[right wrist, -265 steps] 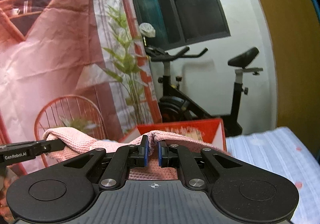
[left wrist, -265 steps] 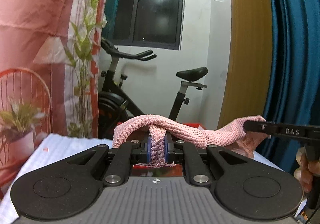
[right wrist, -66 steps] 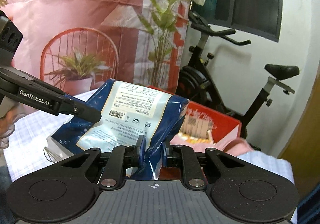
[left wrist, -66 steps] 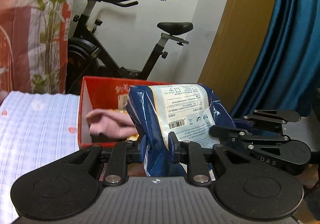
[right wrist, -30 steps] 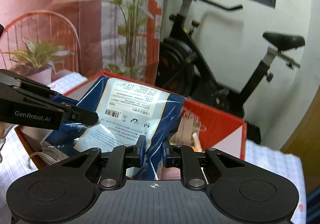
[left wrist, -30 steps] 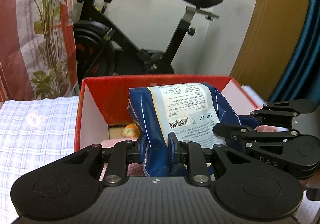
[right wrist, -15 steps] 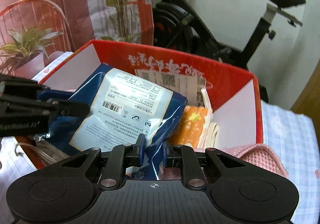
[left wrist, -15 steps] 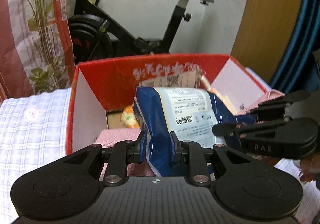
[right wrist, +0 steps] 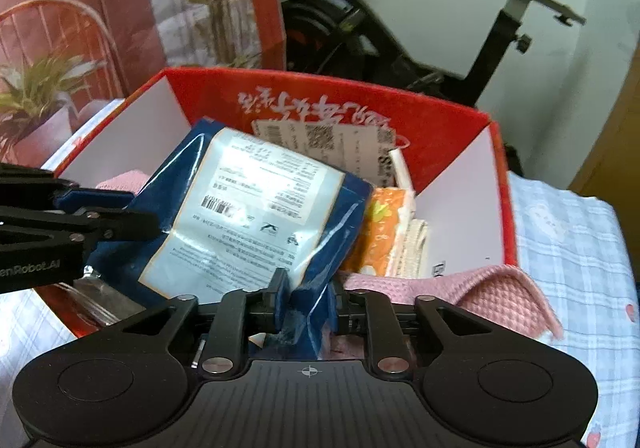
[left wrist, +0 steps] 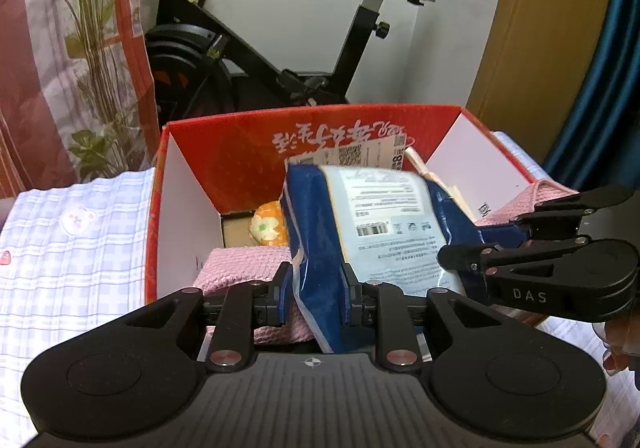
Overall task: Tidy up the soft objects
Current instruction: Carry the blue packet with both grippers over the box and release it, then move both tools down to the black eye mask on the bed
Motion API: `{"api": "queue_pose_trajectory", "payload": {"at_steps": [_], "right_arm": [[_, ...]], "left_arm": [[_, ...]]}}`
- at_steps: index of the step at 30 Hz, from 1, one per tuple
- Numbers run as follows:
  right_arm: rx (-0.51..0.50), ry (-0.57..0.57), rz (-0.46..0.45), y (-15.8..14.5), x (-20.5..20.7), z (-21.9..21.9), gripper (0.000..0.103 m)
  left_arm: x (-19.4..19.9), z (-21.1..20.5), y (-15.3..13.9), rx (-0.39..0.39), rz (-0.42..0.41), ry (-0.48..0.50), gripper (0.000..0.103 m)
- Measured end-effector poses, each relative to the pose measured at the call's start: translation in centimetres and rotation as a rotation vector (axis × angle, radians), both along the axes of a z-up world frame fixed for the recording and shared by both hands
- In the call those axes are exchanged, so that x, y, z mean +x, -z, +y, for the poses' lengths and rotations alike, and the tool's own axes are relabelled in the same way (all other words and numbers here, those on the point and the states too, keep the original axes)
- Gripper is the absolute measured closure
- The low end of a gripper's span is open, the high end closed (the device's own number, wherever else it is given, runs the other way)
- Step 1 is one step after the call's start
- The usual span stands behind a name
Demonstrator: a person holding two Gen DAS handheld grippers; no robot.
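Now your left gripper (left wrist: pixel 314 296) and your right gripper (right wrist: pixel 308 302) both have the blue bag (left wrist: pixel 384 224) between their fingers, one at each near corner. Both sets of jaws are opening, and you can see gaps by the bag, so the pads no longer squeeze it. It sits inside the red box (left wrist: pixel 240 151), leaning on a pink knitted cloth (left wrist: pixel 240 264). One end of that cloth hangs over the box's right wall. An orange pack (right wrist: pixel 380 236) lies in the box beside the bag. Under the box is a checked sheet (left wrist: pixel 80 248)
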State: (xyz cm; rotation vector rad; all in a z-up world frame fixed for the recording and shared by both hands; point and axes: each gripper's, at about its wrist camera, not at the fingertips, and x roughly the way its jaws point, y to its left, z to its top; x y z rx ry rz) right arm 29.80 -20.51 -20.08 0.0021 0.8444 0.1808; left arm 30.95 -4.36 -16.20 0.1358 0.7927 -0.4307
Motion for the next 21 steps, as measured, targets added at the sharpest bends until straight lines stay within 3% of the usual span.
{"api": "queue_pose_trajectory", "payload": {"at_steps": [3, 6, 9, 16, 21], "right_arm": [[-0.034, 0.012, -0.039, -0.9, -0.9, 0.1, 0.075], [-0.041, 0.027, -0.077, -2.1, -2.0, -0.2, 0.07], [-0.052, 0.029, -0.12, -3.4, -3.4, -0.5, 0.064], [-0.015, 0.005, -0.205, -5.6, -7.9, -0.6, 0.063], [0.005, -0.024, -0.245, -5.6, -11.8, -0.7, 0.063]], "left_arm": [[-0.8, 0.1, -0.8, -0.002, -0.024, -0.005, 0.065], [-1.7, 0.2, -1.6, -0.002, -0.039, -0.009, 0.063], [-2.9, 0.4, -2.6, -0.003, -0.064, -0.01, 0.056], [-7.5, 1.8, -4.6, -0.023, -0.117, 0.0, 0.055], [-10.7, 2.9, -4.2, -0.064, -0.106, -0.016, 0.055]]}}
